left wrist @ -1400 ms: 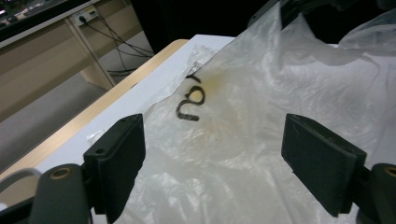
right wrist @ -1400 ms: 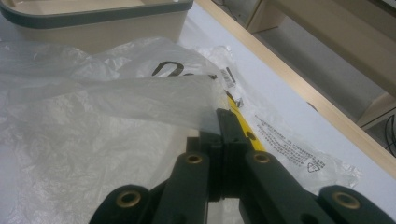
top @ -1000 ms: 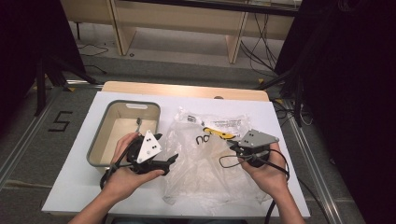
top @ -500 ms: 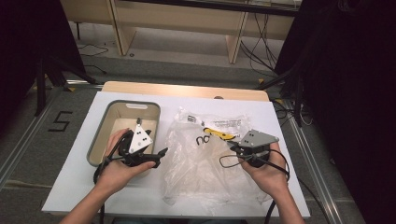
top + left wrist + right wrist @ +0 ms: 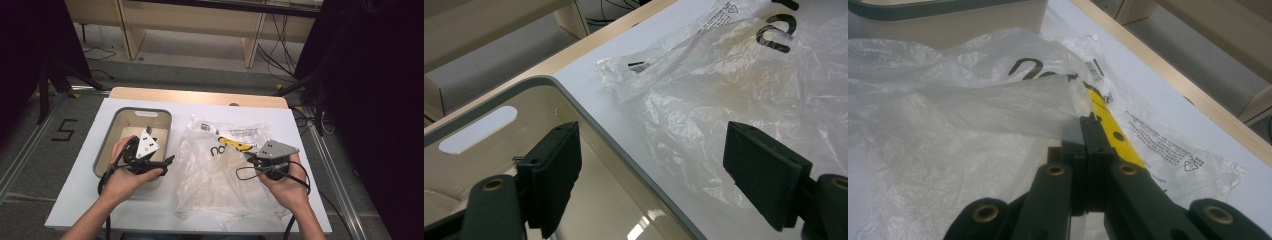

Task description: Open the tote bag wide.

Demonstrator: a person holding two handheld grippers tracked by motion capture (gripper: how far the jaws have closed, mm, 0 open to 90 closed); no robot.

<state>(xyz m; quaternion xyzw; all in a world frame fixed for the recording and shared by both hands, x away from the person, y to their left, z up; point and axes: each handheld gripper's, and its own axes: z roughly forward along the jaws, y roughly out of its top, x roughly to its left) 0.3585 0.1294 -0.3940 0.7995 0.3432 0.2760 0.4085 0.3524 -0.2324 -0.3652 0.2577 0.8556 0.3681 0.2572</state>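
While the right hand-held gripper stays put, the left hand-held gripper has drifted from the plastic bag's left edge toward 9 o'clock over the last second and now hangs above the near right corner of the grey bin. Judgement: left has let go of, or backed off from, the bag, so the bag is held on one side only and opening it likely needs left to come back in.

Left: jaws wide apart, nothing between them; the left gripper view shows one pad over the bin's inside and the other pad over the bag, bin rim running between. No contact seen.

Right: jaws pressed together on a fold of the bag film, lifting it slightly off the counter. A yellow item lies inside the bag, just past the jaw tips.

Bag lies crumpled at the counter's centre, at 3 o'clock of the bin, its left edge near the bin wall.
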